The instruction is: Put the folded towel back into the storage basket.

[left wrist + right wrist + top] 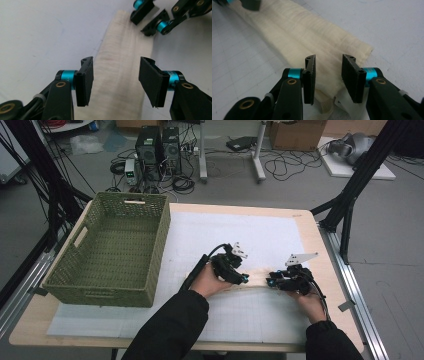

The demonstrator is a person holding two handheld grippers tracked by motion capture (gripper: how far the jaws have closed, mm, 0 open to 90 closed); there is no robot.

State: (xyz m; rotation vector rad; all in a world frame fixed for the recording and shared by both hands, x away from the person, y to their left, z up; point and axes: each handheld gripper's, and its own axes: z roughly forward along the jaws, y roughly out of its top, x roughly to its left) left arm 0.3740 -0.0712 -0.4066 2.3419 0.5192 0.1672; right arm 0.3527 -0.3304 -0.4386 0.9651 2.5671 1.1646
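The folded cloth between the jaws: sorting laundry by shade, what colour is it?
Cream, off-white folded cloth, plain; clearest in the right gripper view.

One folded cream cloth (255, 279), one green wicker basket (112, 250), two hand-held grippers.

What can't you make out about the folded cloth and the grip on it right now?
- Folded cloth, high view: both ends covered by the left hand-held gripper and right hand-held gripper.
- Left gripper view: near end cut off by the bottom edge.
- Label, right gripper view: print too small.

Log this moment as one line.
cream folded cloth strip: flat on white mat | left claw: open over strip | right claw: open over strip | green wicker basket: empty
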